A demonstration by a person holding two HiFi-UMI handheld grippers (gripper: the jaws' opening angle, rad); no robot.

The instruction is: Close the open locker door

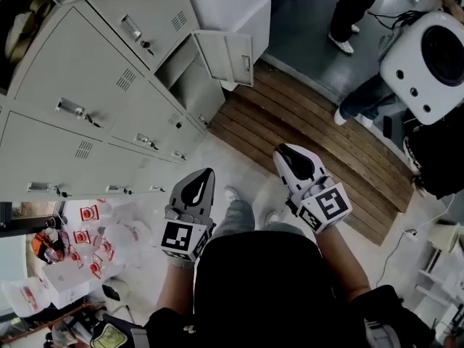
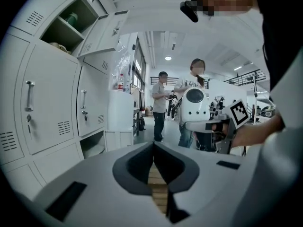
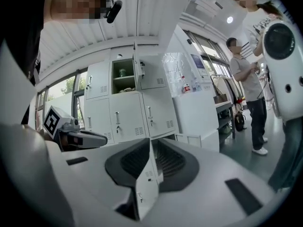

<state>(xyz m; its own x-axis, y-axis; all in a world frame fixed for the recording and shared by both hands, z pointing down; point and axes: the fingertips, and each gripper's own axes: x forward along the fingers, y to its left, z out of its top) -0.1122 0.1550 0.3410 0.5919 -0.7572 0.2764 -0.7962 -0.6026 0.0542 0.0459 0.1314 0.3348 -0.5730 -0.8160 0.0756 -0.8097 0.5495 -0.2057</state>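
Note:
The grey lockers (image 1: 87, 85) fill the left of the head view. One low locker compartment (image 1: 181, 82) stands open, its door (image 1: 229, 56) swung out toward the wooden floor. The left gripper view shows that compartment (image 2: 93, 146) low at the left, and the right gripper view shows its door (image 3: 191, 139). A higher locker (image 3: 124, 77) with things on its shelves is open too, its door (image 3: 138, 70) ajar. My left gripper (image 1: 206, 174) and right gripper (image 1: 283, 151) are held in front of my body, well short of the lockers. Both are shut with nothing between the jaws.
A wooden platform (image 1: 312, 136) runs before the lockers, beside a tall white cabinet (image 1: 232, 6). A white rounded machine (image 1: 428, 49) and a person's legs (image 1: 351, 13) are at the right. Plastic bags with red-labelled items (image 1: 87, 245) lie at lower left.

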